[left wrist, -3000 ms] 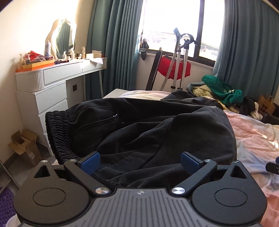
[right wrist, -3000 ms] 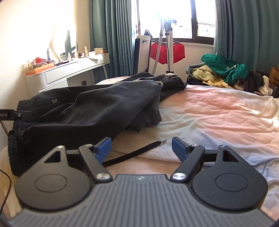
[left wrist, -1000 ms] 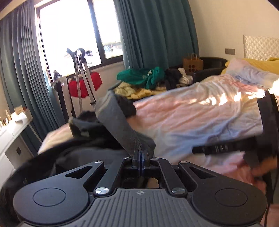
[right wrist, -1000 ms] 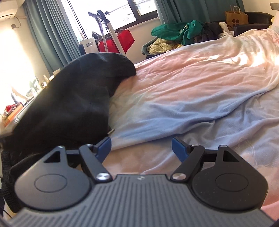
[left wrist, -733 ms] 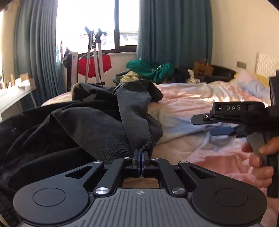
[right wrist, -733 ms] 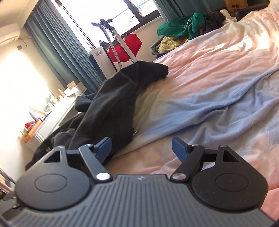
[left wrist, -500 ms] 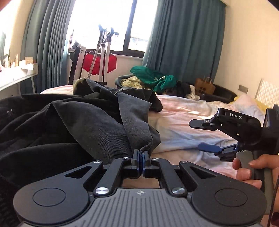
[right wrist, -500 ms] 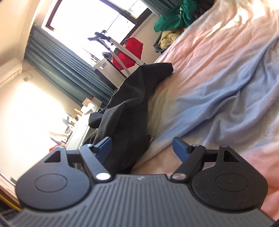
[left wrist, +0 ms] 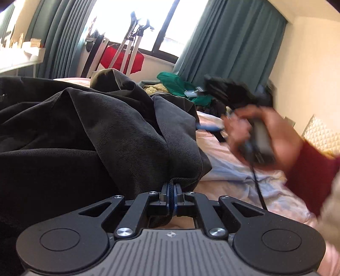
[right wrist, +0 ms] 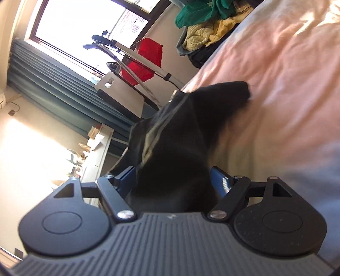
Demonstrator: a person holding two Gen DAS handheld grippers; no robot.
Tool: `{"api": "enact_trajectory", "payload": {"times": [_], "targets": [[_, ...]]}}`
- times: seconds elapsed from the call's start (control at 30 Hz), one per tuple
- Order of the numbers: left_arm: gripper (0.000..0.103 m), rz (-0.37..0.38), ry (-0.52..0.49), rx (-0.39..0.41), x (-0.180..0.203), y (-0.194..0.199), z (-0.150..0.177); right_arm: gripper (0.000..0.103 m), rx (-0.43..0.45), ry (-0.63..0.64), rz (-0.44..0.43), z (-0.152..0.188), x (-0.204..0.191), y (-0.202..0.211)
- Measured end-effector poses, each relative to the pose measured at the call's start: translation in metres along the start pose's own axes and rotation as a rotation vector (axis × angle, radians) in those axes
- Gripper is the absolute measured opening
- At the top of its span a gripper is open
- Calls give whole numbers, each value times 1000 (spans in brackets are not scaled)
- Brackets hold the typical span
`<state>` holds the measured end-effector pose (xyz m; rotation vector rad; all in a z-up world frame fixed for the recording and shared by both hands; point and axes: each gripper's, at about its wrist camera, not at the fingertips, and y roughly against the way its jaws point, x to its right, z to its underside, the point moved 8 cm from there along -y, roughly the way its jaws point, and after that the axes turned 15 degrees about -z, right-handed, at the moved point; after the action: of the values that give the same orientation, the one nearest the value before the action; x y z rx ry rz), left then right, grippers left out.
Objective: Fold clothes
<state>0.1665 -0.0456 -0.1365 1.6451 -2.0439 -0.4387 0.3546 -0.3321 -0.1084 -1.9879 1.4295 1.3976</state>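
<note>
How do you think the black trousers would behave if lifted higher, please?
Probably floppy: the black trousers sag in folds from the shut left gripper. Likely fairly heavy: thick fabric. The open right gripper straddles another part, so one pinch may not suffice.

A bedroom with a bed covered by a rumpled pink and pale blue sheet (left wrist: 230, 173), lit by sun from a wide window (left wrist: 136, 23) framed by long teal curtains (left wrist: 231, 44). Below the window stands a garment steamer on a pole (left wrist: 131, 45) with a red cloth (left wrist: 122, 61) hanging behind it, and beside the far edge of the bed lies a heap of green (right wrist: 204, 10) and yellow clothes (right wrist: 199, 34). A white dressing table (right wrist: 95, 152) cluttered with small items stands against the cream wall (left wrist: 308, 59) on the left, and a quilted headboard (left wrist: 323, 135) shows at the right.
</note>
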Motion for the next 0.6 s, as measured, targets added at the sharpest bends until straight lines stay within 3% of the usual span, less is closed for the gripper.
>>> {"api": "enact_trajectory", "payload": {"times": [0.1, 0.2, 0.23, 0.33, 0.5, 0.6], "targets": [[4, 30, 6, -10, 1, -8, 4, 79, 3, -5, 63, -15, 4, -30], [4, 52, 14, -10, 0, -13, 5, 35, 5, -9, 125, -31, 9, -59], [4, 61, 15, -4, 0, -14, 5, 14, 6, -11, 146, -36, 10, -69], [3, 90, 14, 13, 0, -12, 3, 8, 16, 6, 203, -50, 12, -86], [3, 153, 40, 31, 0, -1, -6, 7, 121, 91, 205, -73, -5, 0], [2, 249, 57, 18, 5, 12, -9, 7, 205, 85, 212, -85, -4, 71]]}}
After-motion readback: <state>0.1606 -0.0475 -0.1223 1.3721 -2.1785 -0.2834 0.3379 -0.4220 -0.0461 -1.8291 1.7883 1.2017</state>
